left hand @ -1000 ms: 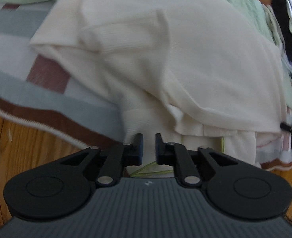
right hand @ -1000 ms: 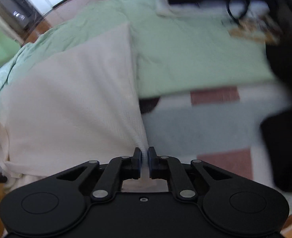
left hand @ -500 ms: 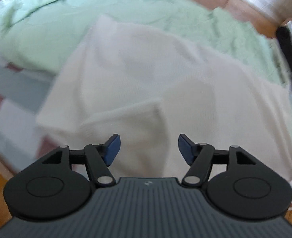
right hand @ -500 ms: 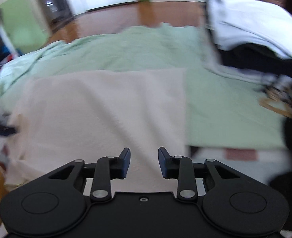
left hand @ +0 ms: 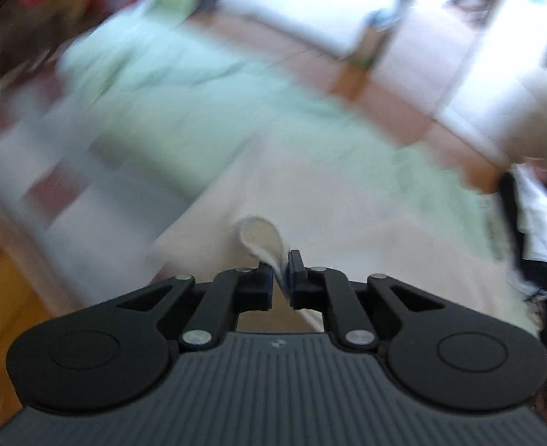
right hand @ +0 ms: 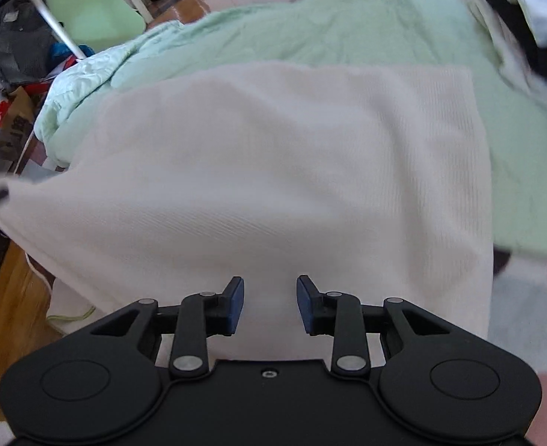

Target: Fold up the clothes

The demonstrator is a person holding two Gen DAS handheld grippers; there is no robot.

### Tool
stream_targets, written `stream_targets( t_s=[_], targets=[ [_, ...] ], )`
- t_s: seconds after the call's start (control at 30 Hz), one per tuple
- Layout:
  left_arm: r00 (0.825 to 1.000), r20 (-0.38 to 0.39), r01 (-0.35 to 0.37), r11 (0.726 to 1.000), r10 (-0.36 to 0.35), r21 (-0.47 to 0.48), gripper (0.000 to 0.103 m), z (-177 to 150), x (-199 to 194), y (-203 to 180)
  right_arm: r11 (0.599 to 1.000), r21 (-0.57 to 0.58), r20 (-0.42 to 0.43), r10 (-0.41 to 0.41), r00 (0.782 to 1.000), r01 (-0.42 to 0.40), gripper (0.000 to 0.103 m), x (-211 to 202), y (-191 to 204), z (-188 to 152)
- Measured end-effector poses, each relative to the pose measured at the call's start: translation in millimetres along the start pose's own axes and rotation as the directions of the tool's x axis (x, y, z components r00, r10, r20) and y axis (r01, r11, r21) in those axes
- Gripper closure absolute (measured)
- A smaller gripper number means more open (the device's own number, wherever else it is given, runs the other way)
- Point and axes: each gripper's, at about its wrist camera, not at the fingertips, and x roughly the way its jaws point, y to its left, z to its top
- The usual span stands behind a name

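Note:
A cream knit garment (right hand: pixel 273 171) lies spread over a pale green sheet (right hand: pixel 348 33) on the bed. My left gripper (left hand: pixel 281 275) is shut on a fold of the cream garment (left hand: pixel 262 238), which loops up between the fingers; this view is motion-blurred. My right gripper (right hand: pixel 269 303) is open and empty, just above the near part of the garment. At the far left of the right wrist view, the garment's left corner (right hand: pixel 9 193) is pulled up to a point beside a dark object.
A checked blanket (left hand: pixel 69 215) with grey and red-brown squares lies under the sheet. Wood floor (right hand: pixel 9 297) shows at the left. Dark and white clothes (right hand: pixel 526 3) are piled at the right. Bags and clutter (right hand: pixel 9 111) stand at the far left.
My left gripper opened, then shut on a fold of the cream garment and is lifting it. My right gripper let go of the garment's edge and opened wider.

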Motion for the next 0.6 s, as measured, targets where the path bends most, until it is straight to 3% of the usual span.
stream_targets(
  t_s=[0.07,0.13,0.17,0.23,0.3,0.43,0.53,0.57,0.6],
  targets=[
    [0.998,-0.031,-0.048,0.997,0.046,-0.055,0.092,-8.5,-3.4,22.6,0.992,-0.025,0.013,-0.123,0.992,0.124,0.067,-13.1,-5.3,-9.1],
    [0.994,-0.065,-0.097,0.989,0.091,-0.109,0.094,-17.0,-6.7,45.3,0.972,-0.014,0.109,-0.231,0.967,0.234,0.066,-42.9,-21.0,-21.6],
    [0.992,-0.077,-0.11,0.984,0.1,-0.139,0.094,-20.6,-8.7,55.7,0.973,0.024,0.117,-0.23,0.966,0.229,0.066,-54.6,-34.9,-28.0],
    [0.997,-0.067,-0.045,0.976,0.032,-0.214,0.086,-20.1,-13.5,67.5,0.971,0.1,0.132,-0.228,0.965,0.216,0.066,-77.9,-63.0,-40.8],
    [0.998,-0.062,0.006,0.965,-0.023,-0.261,0.068,-16.0,-9.0,67.4,0.967,0.156,0.134,-0.223,0.966,0.202,0.066,-91.2,-81.7,-52.4],
    [0.988,-0.058,0.114,0.934,-0.141,-0.338,0.062,-6.8,10.8,53.3,0.973,0.162,0.101,-0.184,0.978,0.166,0.066,-83.7,-75.1,-69.2],
    [0.978,-0.087,0.143,0.917,-0.188,-0.372,0.052,-5.4,31.8,43.3,0.978,0.146,0.085,-0.165,0.983,0.151,0.066,-73.1,-65.4,-77.3],
    [0.975,-0.093,0.151,0.912,-0.2,-0.382,0.044,-5.1,37.6,40.0,0.98,0.136,0.079,-0.159,0.984,0.148,0.066,-69.3,-61.9,-79.1],
    [0.976,-0.087,0.153,0.909,-0.201,-0.387,0.043,-5.9,39.1,37.3,0.982,0.104,0.053,-0.163,0.985,0.157,0.066,-63.5,-55.7,-77.9]
  ],
)
